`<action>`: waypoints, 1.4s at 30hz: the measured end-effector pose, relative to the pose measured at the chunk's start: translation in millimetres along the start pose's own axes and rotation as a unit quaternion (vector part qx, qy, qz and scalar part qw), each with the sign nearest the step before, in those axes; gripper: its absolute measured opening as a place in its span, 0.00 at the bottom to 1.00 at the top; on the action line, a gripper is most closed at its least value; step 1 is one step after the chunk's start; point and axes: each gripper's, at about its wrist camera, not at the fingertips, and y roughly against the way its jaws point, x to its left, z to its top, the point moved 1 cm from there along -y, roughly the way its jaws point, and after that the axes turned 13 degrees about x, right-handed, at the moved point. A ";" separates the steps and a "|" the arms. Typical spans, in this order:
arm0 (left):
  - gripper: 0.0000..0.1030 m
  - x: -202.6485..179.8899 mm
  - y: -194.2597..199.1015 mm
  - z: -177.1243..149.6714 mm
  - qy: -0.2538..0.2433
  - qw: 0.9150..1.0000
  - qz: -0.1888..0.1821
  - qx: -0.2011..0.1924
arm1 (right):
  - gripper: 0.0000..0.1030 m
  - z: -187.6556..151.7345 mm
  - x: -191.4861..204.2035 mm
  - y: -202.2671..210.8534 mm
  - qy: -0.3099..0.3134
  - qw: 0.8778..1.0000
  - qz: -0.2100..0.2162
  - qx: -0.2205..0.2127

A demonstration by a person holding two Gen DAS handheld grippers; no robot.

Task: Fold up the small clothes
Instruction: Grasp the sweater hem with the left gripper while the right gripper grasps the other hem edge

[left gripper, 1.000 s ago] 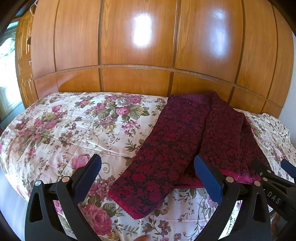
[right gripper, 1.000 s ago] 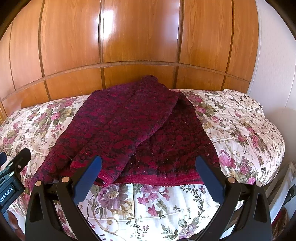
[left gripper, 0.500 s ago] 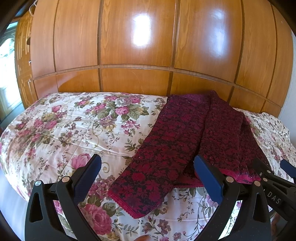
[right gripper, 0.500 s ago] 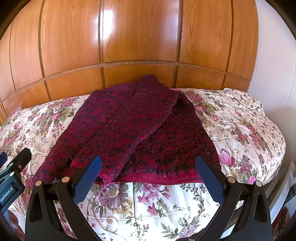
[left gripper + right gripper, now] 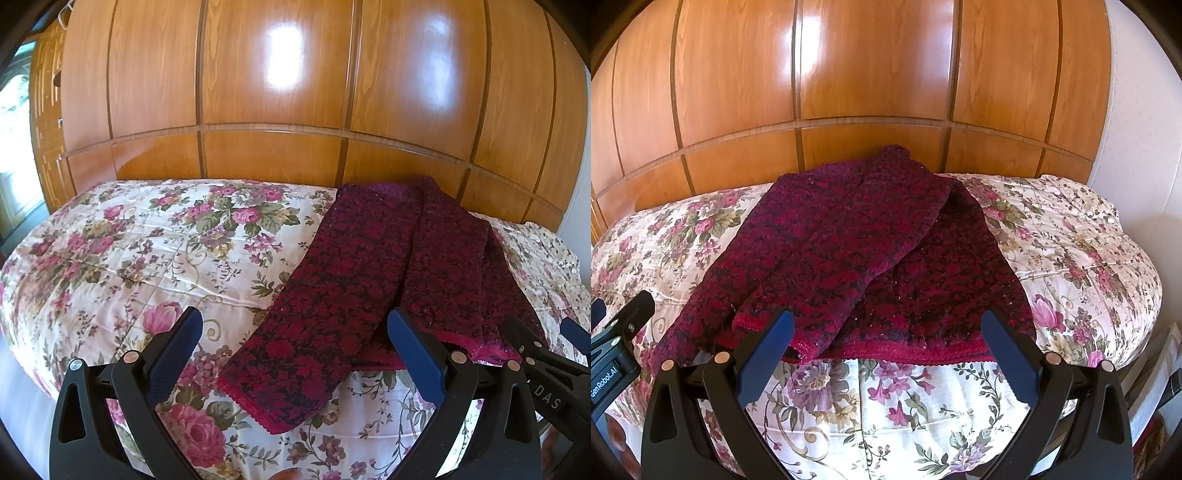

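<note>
Dark red garment (image 5: 849,251) lies on the floral bedspread (image 5: 129,258) before wooden panelling (image 5: 879,74); left gripper (image 5: 295,343) and right gripper (image 5: 886,339) both spread, holding nothing.

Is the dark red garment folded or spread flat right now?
Partly folded: the dark red garment has one layer lapped diagonally over another on the floral bedspread.

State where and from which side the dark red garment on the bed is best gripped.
Probably by the near scalloped hem of the dark red garment, coming in low from the bed's front edge: the right hand-held gripper is open facing that free edge.
</note>
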 end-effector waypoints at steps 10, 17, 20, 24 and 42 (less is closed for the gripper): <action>0.96 4.3 -16.9 -1.8 -0.007 1.000 -0.013 0.027 | 0.98 2.0 -9.2 -11.3 -0.012 0.999 0.046 0.023; 0.96 12.7 -27.7 -0.8 -0.024 0.999 -0.010 0.041 | 0.98 9.6 -34.1 -23.6 -0.055 0.987 0.137 0.058; 0.96 23.8 -33.1 -6.3 -0.038 0.998 -0.003 0.042 | 0.86 16.8 -50.1 -32.6 -0.086 0.975 0.187 0.083; 0.96 27.8 -40.9 -18.6 -0.072 0.995 -0.028 0.061 | 0.64 30.2 -55.6 -47.3 -0.093 0.966 0.218 0.106; 0.17 52.1 -49.7 11.9 -0.034 0.991 -0.108 0.077 | 0.11 99.0 -37.9 -94.0 -0.012 0.979 0.189 0.079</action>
